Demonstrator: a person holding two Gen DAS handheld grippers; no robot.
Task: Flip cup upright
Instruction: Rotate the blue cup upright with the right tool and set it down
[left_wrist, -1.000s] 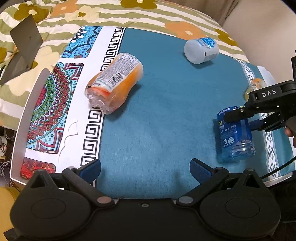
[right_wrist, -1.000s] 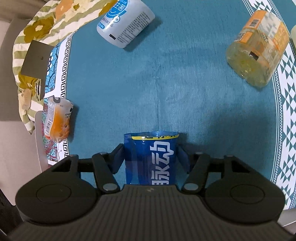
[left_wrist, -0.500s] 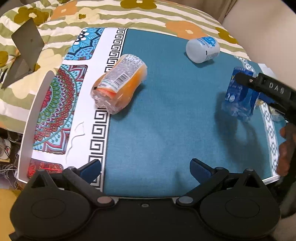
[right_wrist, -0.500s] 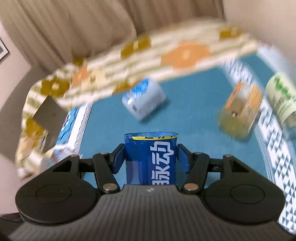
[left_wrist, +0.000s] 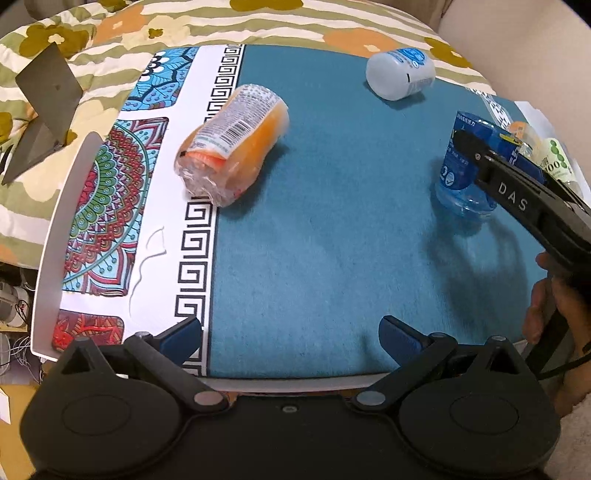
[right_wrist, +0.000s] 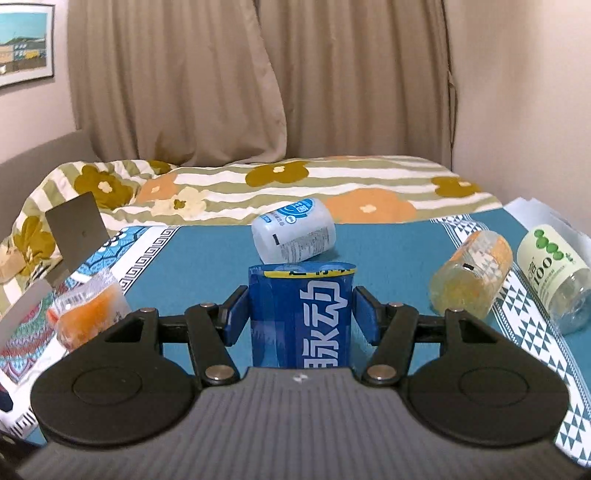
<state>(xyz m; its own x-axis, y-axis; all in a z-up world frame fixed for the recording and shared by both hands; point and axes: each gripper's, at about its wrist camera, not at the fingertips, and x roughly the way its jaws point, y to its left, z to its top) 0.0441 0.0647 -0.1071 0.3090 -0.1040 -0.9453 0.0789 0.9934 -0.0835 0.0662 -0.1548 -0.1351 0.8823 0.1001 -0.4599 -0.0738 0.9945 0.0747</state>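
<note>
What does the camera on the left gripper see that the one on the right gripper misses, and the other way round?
Only the left view shows the right gripper from outside, the hand holding it, and the open left gripper. Only the right view shows the curtain, the wall picture and the green-label bottle's full label. Both show the blue cup clamped, the white bottle, the orange bottle and the teal cloth.

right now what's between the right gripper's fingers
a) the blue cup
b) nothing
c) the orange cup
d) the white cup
a: the right gripper is closed on the blue cup, its fingers pressed against both sides, while the left gripper is open and holds nothing.
</note>
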